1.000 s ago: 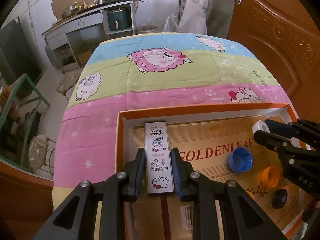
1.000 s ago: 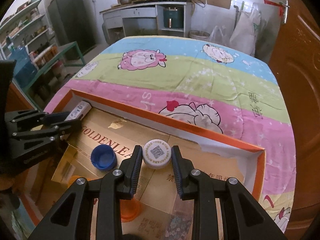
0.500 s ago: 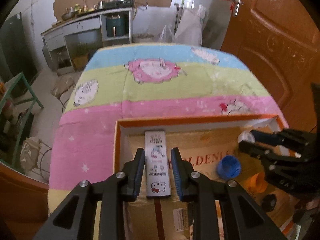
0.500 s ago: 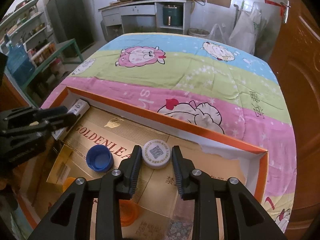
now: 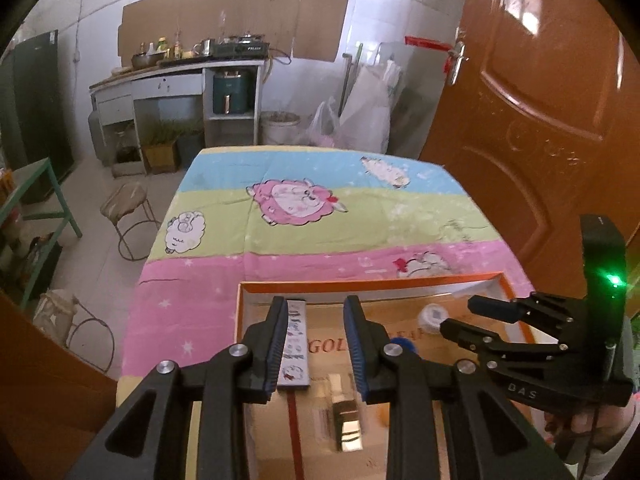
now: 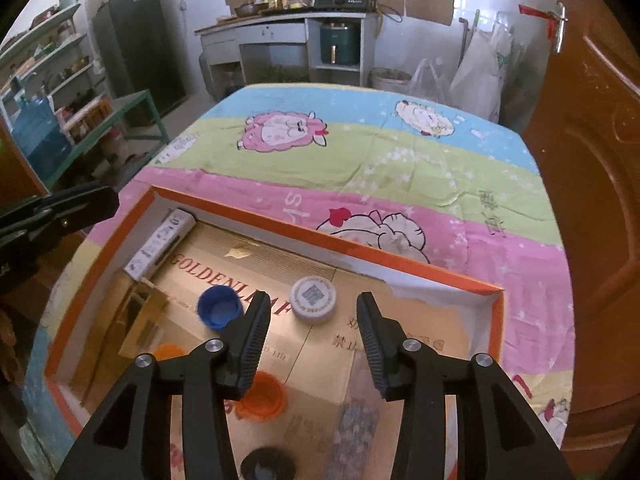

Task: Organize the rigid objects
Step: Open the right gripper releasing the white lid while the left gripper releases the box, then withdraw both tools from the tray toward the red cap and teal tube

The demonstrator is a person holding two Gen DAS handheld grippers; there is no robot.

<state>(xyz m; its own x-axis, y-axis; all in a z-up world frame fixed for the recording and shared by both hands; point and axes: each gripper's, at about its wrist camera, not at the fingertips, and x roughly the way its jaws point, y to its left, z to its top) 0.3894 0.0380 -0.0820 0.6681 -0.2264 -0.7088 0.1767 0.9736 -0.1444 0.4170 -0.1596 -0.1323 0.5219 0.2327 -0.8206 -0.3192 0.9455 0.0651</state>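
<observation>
Tongs on my right (image 6: 312,334) just spreading, clear of the white QR-code cap (image 6: 313,298) lying between them, left tongs (image 5: 316,342) also parting, cartoon-printed flat box (image 5: 294,350) loose at their left pad, blue cap (image 6: 219,306) alongside, all in the orange-rimmed box lid (image 6: 400,255) on my striped sheep-print bedsheet (image 6: 360,160).

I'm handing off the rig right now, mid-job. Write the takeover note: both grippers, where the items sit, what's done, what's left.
Left gripper: jaws just opening, nothing gripped; the sticker-covered white box lies flat in the tray's far left corner.
Right gripper: jaws just opening, clear of the white cap, which rests on the tray floor.
Orange-rimmed tray also holds the blue cap, orange cap and a dark cap.
Done: box and white cap placed.
Left: possibly tidying the remaining caps; nothing shows outside the tray.
</observation>
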